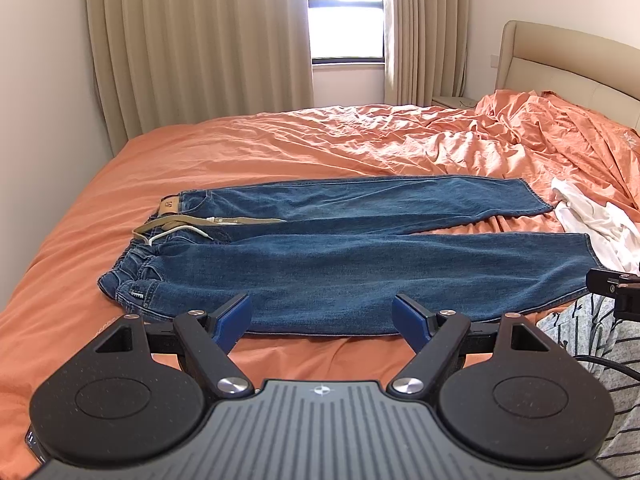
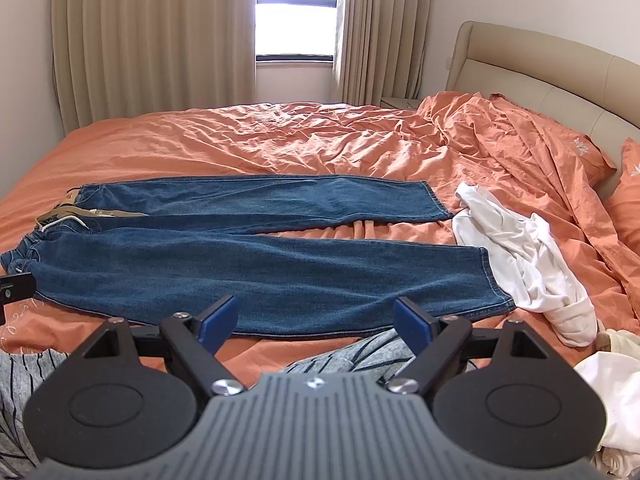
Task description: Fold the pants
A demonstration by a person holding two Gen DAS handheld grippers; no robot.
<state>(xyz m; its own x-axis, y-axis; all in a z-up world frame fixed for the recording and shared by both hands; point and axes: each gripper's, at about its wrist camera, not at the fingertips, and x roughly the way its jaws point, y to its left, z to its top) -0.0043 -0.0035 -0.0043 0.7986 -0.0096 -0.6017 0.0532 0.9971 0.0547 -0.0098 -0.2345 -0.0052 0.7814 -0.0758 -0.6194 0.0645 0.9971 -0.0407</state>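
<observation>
Blue jeans (image 1: 328,264) (image 2: 256,272) lie flat on the orange bed, waistband to the left with a tan belt (image 1: 208,222) threaded through it, both legs stretched out to the right and slightly apart. My left gripper (image 1: 322,314) hovers open just before the near leg's front edge, near the waist half. My right gripper (image 2: 316,316) is open too, above the near leg's front edge closer to the hem. Neither holds anything. A corner of the right gripper (image 1: 616,290) shows at the left wrist view's right edge.
A white garment (image 2: 524,256) (image 1: 592,220) lies crumpled by the leg hems. Grey striped clothing (image 2: 360,356) (image 1: 592,328) sits at the near bed edge. A rumpled orange duvet (image 2: 520,152) and beige headboard (image 2: 540,80) are at the right; curtains (image 1: 200,40) and window behind.
</observation>
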